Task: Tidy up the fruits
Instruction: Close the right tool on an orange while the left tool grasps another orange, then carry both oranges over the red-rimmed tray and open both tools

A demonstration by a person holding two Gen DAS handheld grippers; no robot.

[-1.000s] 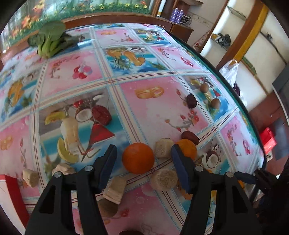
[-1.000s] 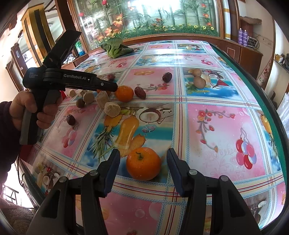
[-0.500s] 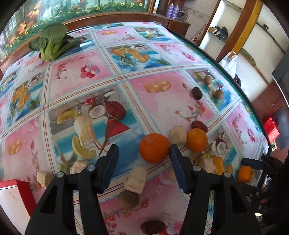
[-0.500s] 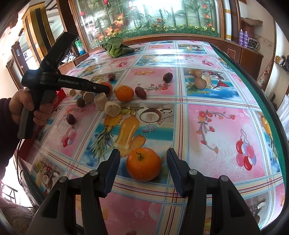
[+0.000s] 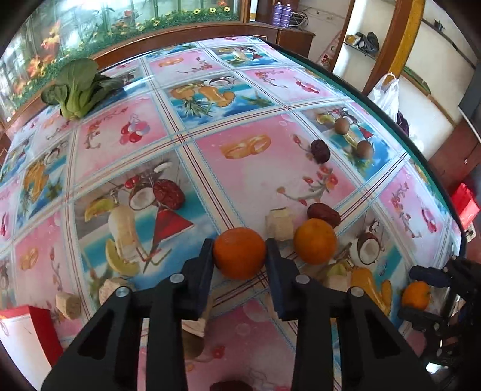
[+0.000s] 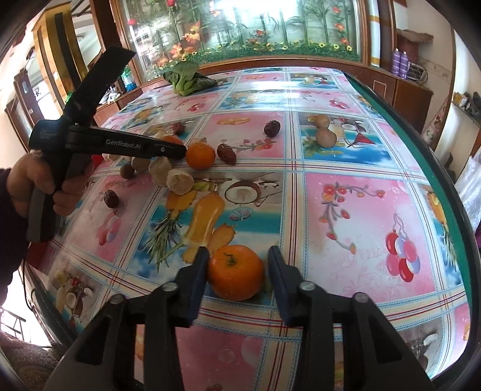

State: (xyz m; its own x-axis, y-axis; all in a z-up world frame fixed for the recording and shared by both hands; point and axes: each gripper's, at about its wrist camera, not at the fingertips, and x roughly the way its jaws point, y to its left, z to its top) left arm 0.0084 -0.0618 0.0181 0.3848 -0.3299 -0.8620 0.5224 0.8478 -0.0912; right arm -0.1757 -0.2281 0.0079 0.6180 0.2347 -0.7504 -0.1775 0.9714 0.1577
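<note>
- Left wrist view: the left gripper [image 5: 239,251], its jaws just narrowed, is clamped on an orange [image 5: 239,252] resting on the tablecloth [image 5: 264,177], beside a second orange [image 5: 314,241].
- Right wrist view: the right gripper [image 6: 237,270], jaws just narrowed, is closed around another orange [image 6: 236,272]; the left pad is touching, while a slight gap is seen at the right.

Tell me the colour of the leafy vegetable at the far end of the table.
Green; the leafy vegetable shows best in the left wrist view.

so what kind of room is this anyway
Most likely the dining or living room of a home: a big table under a fruit-print oilcloth, a wooden sideboard along the wall with a floral glass panel behind it, and shelves holding household odds and ends.
</note>
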